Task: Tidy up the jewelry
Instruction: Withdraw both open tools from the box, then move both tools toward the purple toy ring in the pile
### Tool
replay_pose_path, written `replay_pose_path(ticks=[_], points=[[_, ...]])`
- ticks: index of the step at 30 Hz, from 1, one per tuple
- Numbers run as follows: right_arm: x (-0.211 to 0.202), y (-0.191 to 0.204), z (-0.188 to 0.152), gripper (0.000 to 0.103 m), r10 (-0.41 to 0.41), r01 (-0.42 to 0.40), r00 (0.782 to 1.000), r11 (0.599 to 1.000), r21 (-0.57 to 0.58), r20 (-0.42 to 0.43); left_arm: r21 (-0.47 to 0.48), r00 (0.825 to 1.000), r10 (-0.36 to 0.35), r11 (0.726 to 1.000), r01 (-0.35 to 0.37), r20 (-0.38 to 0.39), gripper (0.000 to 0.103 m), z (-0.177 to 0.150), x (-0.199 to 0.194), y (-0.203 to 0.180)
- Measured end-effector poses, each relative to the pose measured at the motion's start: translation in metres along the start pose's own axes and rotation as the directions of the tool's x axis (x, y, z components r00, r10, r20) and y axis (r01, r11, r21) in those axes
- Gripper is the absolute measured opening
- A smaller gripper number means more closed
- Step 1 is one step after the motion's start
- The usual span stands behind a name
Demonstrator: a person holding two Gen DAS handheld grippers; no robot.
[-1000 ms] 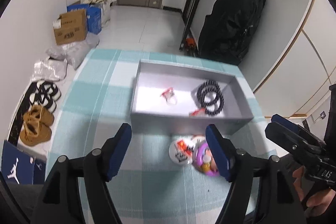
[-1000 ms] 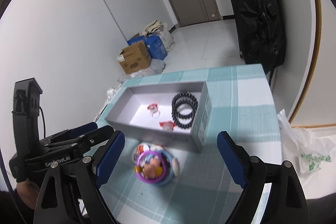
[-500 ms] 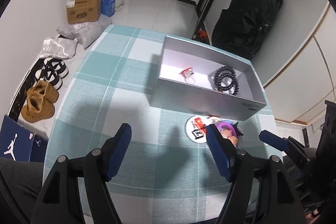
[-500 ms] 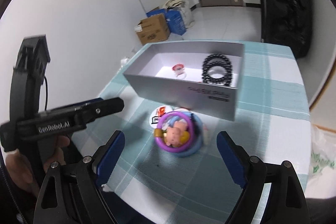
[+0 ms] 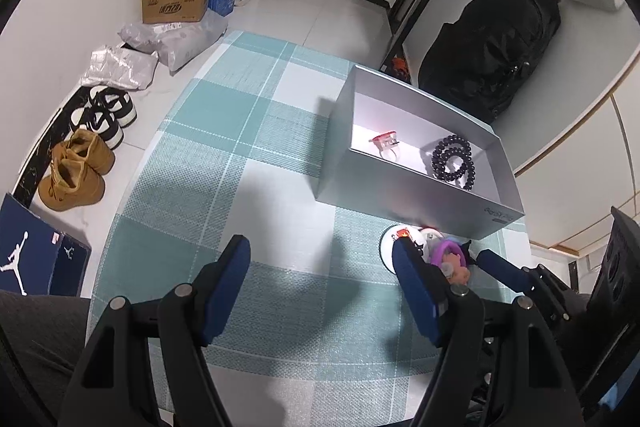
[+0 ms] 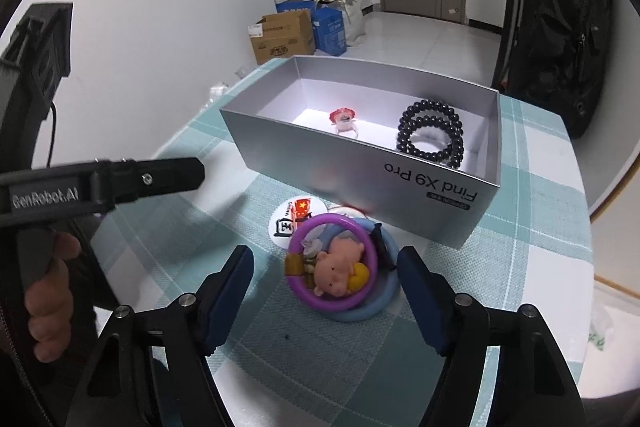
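One silver box (image 6: 420, 183) is seen, with one black bead bracelet (image 6: 432, 135) and one red-topped ring (image 6: 344, 121) inside — outside, one purple ring (image 6: 336, 267), one pig figure (image 6: 340, 269), one round badge (image 6: 290, 221). Two grippers are counted — left gripper (image 5: 320, 287), right gripper (image 6: 326, 285).

Right gripper (image 6: 326, 291) fingers spread, purple bangle (image 6: 334, 263) between; box (image 6: 360, 163) beyond.

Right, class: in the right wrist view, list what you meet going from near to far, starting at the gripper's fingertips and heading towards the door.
right gripper → purple bangle with the pink pig charm → round white badge → silver phone box → black bead bracelet inside it → brown cardboard carton on the floor
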State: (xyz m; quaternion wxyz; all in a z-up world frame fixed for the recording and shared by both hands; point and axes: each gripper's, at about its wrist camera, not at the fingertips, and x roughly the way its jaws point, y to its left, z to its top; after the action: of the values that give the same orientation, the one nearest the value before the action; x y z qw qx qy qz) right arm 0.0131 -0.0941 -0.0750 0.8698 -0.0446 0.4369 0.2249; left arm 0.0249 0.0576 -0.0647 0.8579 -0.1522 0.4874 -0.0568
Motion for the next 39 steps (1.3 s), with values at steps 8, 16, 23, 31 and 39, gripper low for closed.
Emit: replay_pose_path(ticks=[8,16,23,31,39], points=[[0.004,0.009,-0.001,0.057,-0.096,0.096,0.995,0.993,-0.069,0.007,0.002,1.000,0.000,1.000,0.000,-0.010,0.069,0.001,0.001,0.001],[0.003,0.016,-0.004,0.051,-0.126,0.127,0.992,0.985,-0.120,0.015,0.002,1.000,-0.002,1.000,0.002,-0.018,0.069,0.000,0.003,0.001],[-0.008,0.002,0.002,0.020,-0.050,0.050,0.998,0.999,-0.018,0.025,0.004,1.000,-0.003,1.000,0.003,-0.020,0.069,0.000,0.003,0.000],[-0.017,-0.007,0.002,0.022,-0.004,0.002,1.000,0.999,0.043,0.031,0.011,1.000,-0.005,1.000,0.005,-0.021,0.069,-0.001,0.004,-0.003],[-0.042,-0.040,0.000,0.025,0.020,-0.036,0.996,0.981,0.190,0.087,0.042,0.998,-0.041,0.998,0.044,-0.054,0.069,-0.003,0.010,-0.014]])
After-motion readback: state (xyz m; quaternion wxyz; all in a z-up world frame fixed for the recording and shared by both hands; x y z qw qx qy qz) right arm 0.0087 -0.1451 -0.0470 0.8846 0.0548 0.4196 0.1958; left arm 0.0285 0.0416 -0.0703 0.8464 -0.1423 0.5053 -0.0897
